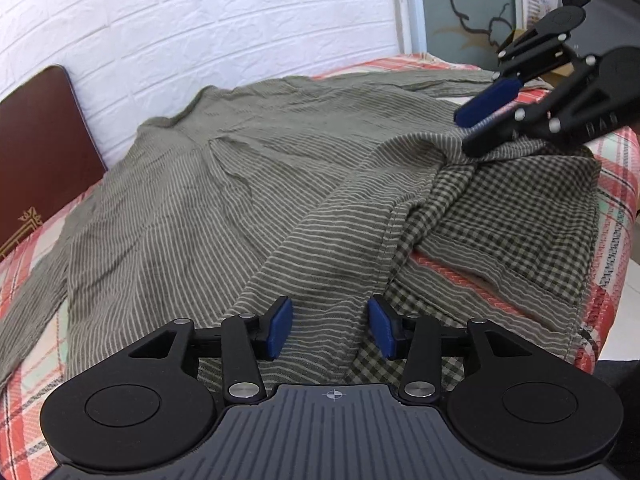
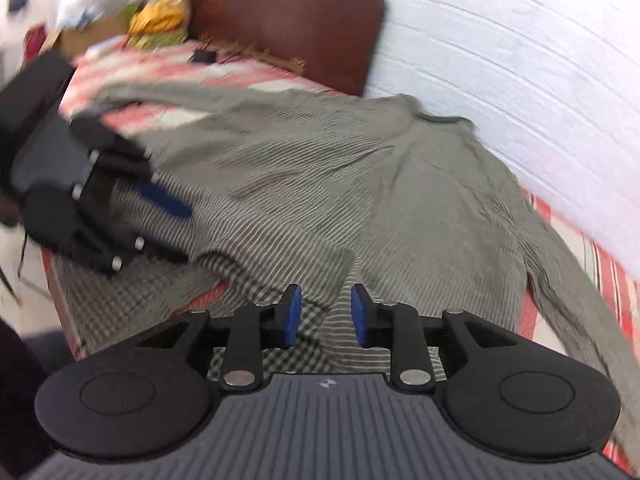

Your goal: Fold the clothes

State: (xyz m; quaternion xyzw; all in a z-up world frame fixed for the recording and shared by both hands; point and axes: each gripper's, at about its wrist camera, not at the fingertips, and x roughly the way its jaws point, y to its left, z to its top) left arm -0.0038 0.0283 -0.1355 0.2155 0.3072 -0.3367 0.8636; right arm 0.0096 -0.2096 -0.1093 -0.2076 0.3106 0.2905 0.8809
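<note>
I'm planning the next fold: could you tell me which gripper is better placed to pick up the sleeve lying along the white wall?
Probably the right gripper: in its own view that sleeve runs down its right side, close by. The left gripper sits over the folded hem at the shirt's opposite end. Both stand open, gripping nothing.

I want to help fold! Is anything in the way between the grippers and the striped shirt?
No, nothing visible. The striped shirt lies spread on the plaid bedsheet, and both the left gripper and the right gripper sit open right over its cloth.
</note>
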